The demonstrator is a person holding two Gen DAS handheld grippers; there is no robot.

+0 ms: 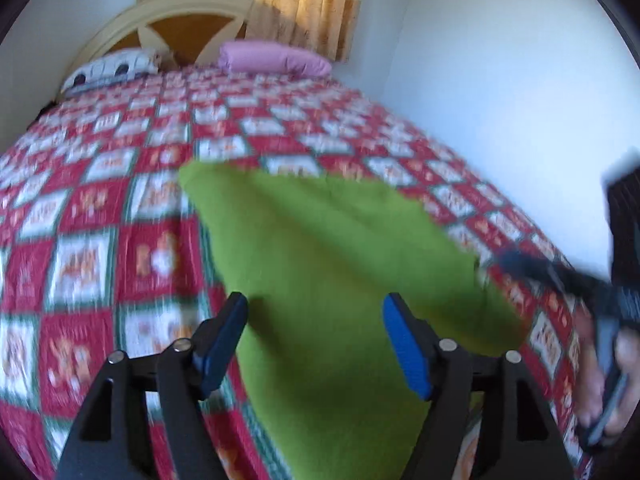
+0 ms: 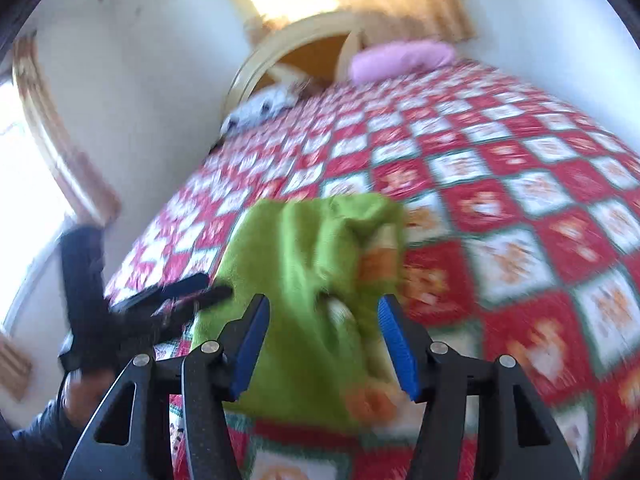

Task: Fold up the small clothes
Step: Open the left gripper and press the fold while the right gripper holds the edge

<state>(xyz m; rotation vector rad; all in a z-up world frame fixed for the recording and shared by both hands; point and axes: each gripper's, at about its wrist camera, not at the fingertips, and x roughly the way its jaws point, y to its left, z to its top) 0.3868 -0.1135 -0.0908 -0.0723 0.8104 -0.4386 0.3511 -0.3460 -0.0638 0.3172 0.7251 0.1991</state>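
The green garment (image 1: 320, 280) lay on the checked bedspread (image 1: 100, 216), directly ahead of both grippers, its long axis running away toward the pillows. The left gripper (image 1: 314, 344) and the right gripper (image 2: 322, 342) each stood wide open astride its near end, gripping nothing. Neither looked clearly nearer.

I see a bed under a red-and-white checked quilt (image 1: 120, 208) with green borders – small orange figures in the squares, blurred; pink pillow (image 1: 276, 58) at the head, on the side near the wall; patterned white pillow (image 1: 116, 66) beside it on the other side; arched cream headboard (image 1: 176, 8) with brown panels behind both; tan-and-cream curtain (image 1: 304, 4) above, backlit; plain white wall (image 1: 500, 80) runs along the bed's edge; right wrist view – bright window (image 2: 24, 168) with a wooden frame at far left.
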